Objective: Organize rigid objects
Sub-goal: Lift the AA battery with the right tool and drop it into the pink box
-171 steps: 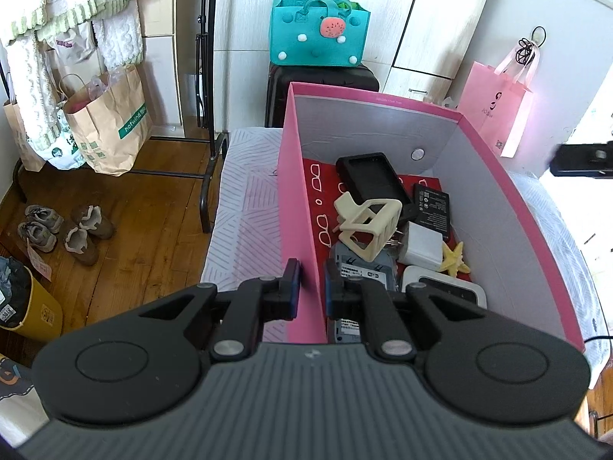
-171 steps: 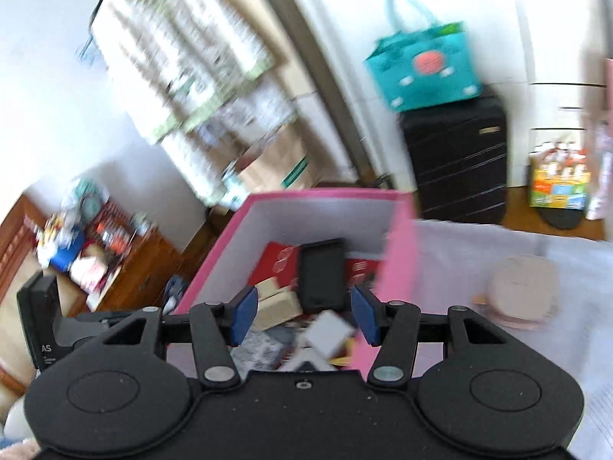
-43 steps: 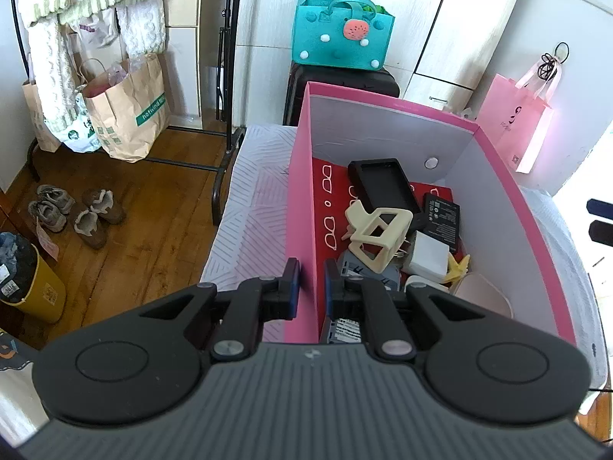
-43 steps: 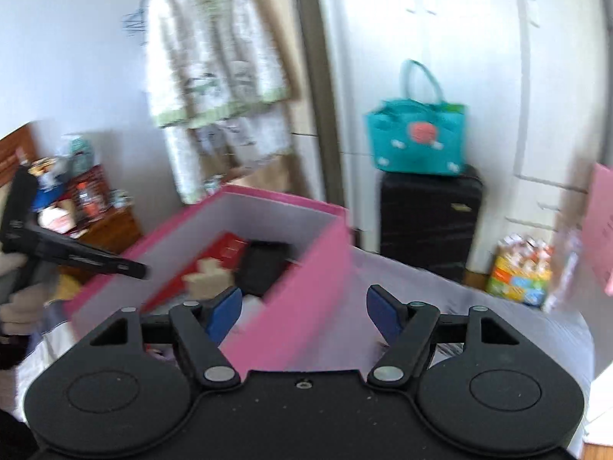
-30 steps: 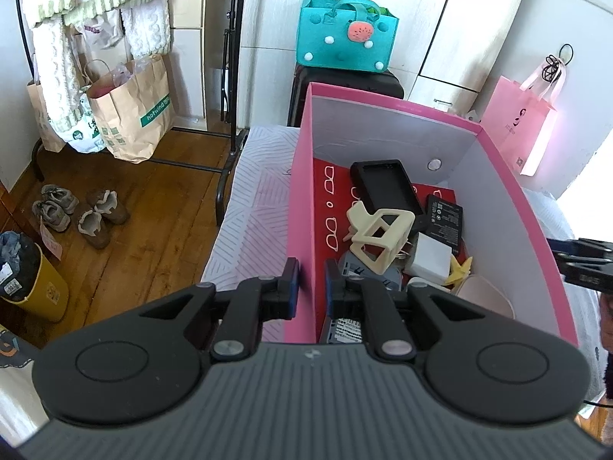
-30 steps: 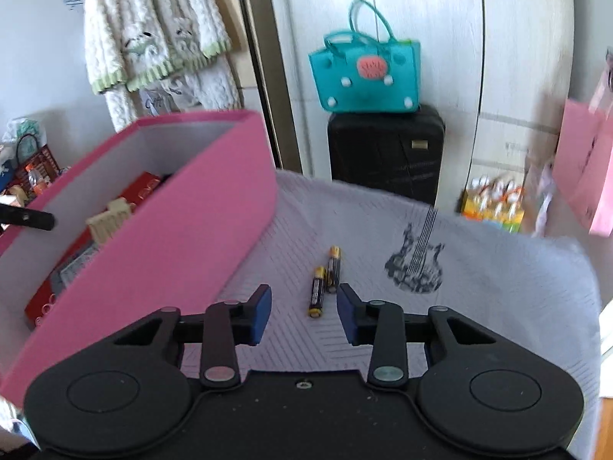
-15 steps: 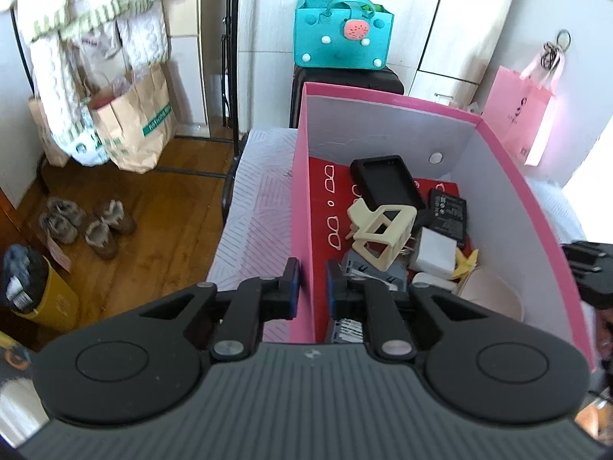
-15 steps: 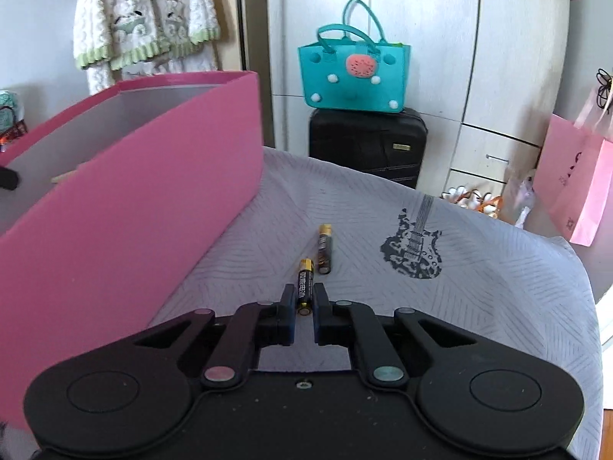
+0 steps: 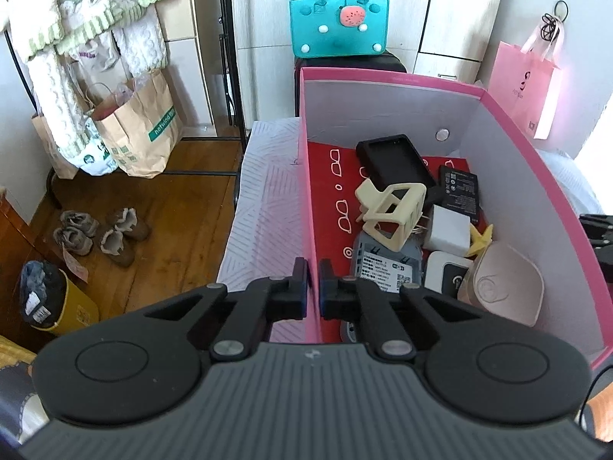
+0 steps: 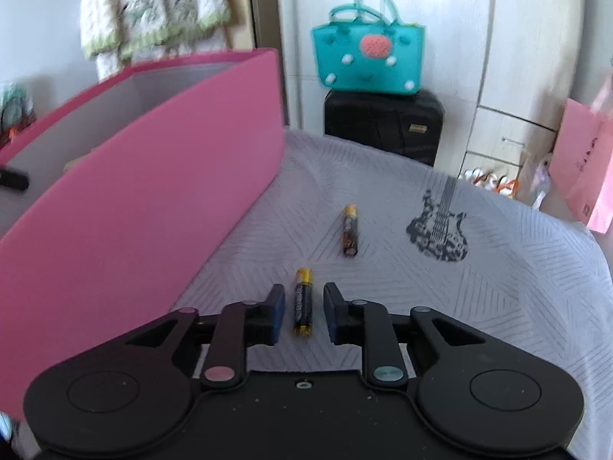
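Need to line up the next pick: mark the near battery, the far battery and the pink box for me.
near battery [image 10: 302, 301], right wrist view, middle of its black body
far battery [image 10: 350, 230], right wrist view, middle of its body
pink box [image 10: 153, 207], right wrist view, outer side wall

Both wrist views downward, sharing pink box [image 9: 387, 78]

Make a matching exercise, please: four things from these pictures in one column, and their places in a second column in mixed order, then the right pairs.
Things:
1. near battery
2. far battery
3. cream hair claw
4. teal bag

Places:
A. on the black suitcase
B. inside the pink box
C. between the right gripper pads, untouched
D. on the cloth, beside the guitar print

Pairs: 1-C, 2-D, 3-B, 4-A
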Motion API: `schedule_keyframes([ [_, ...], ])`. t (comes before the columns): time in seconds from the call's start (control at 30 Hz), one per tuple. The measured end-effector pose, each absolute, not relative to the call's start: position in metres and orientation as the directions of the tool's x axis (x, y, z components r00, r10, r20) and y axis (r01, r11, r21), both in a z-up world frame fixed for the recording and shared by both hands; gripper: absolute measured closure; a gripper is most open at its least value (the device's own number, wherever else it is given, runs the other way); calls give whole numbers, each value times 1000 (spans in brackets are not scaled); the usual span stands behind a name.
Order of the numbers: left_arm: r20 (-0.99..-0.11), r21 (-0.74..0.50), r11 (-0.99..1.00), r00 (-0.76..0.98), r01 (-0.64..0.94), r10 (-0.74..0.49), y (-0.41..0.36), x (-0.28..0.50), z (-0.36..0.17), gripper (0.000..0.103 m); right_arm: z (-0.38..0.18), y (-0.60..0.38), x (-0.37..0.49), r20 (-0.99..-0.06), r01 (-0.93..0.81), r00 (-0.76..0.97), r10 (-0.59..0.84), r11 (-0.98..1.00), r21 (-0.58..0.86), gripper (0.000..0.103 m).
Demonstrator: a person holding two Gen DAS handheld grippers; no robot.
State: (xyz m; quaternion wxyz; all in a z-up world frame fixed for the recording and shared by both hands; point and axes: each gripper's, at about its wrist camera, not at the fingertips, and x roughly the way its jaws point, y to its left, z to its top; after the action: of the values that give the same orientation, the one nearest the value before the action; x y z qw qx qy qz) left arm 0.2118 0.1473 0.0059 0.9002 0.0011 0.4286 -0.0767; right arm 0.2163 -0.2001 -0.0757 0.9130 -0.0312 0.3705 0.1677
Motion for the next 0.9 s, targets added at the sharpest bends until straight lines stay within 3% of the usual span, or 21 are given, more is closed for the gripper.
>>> schedule_keyframes([
  [0.1,-773,-74,989,618,132,-140,148,213,6,98,-72,-202,215,-692,-317,665,282,945,80,91],
  [0.63,-768,-101,987,621,125,-157,148,213,5,97,14,-178,189,-505,-424,745,437,894,148,91],
  [0.9,-761,-101,986,628,135,-164,149,211,4,97,34,-151,189,-449,-539,670,591,804,253,91],
])
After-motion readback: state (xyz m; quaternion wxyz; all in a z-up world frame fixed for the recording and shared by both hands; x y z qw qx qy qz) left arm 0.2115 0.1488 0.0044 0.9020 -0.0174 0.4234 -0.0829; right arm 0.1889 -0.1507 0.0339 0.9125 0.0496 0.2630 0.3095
